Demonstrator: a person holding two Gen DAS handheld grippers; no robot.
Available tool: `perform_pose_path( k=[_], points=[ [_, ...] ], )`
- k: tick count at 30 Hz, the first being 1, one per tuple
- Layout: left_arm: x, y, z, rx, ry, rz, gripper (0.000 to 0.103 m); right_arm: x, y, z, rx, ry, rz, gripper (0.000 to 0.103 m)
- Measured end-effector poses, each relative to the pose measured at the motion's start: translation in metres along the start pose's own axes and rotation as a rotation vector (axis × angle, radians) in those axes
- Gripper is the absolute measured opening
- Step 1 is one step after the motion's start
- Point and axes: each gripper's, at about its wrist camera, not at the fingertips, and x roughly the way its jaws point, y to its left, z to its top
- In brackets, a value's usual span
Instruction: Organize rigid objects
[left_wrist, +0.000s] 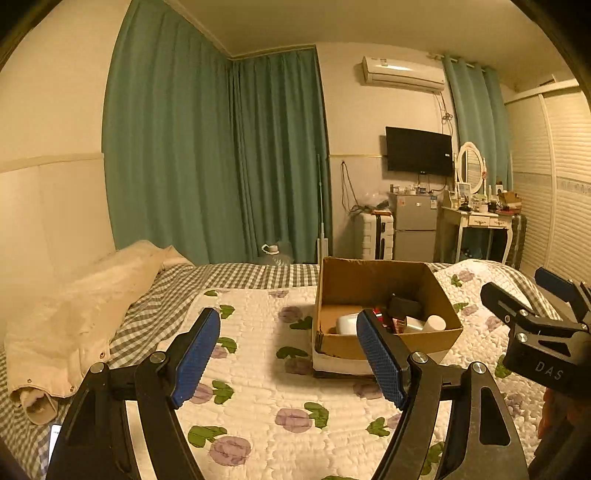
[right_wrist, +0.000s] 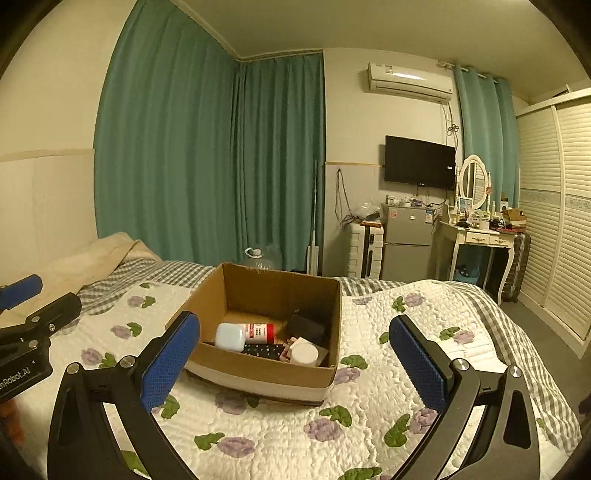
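An open cardboard box (right_wrist: 280, 376) stands on the quilted bed; it also shows in the left wrist view (left_wrist: 424, 338). Inside lie a pale blue case (right_wrist: 231, 336), a white bottle with a red label (right_wrist: 258, 330), a black remote (right_wrist: 264, 350), a black block (right_wrist: 308, 326) and a white round lid (right_wrist: 304, 353). My right gripper (right_wrist: 295, 354) is open and empty, just in front of the box. My left gripper (left_wrist: 286, 350) is open and empty, to the left of the box. The right gripper also shows at the right edge of the left wrist view (left_wrist: 535, 306).
A beige coat (left_wrist: 74, 314) lies at the head of the bed on the left. A phone (left_wrist: 54, 441) lies at the bed's near left edge. Beyond the bed stand a water jug (right_wrist: 258, 258), a small fridge (right_wrist: 406, 243) and a dressing table (right_wrist: 476, 236).
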Motion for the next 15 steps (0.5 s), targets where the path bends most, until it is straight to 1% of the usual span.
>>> perform_pose_path(
  k=[15],
  points=[
    [-0.0010,-0.0030,-0.0044,-0.011,0.009,-0.013,0.079,-0.0007,-0.0024,0.0012,0.003,0.020,0.005,0.103]
  ],
)
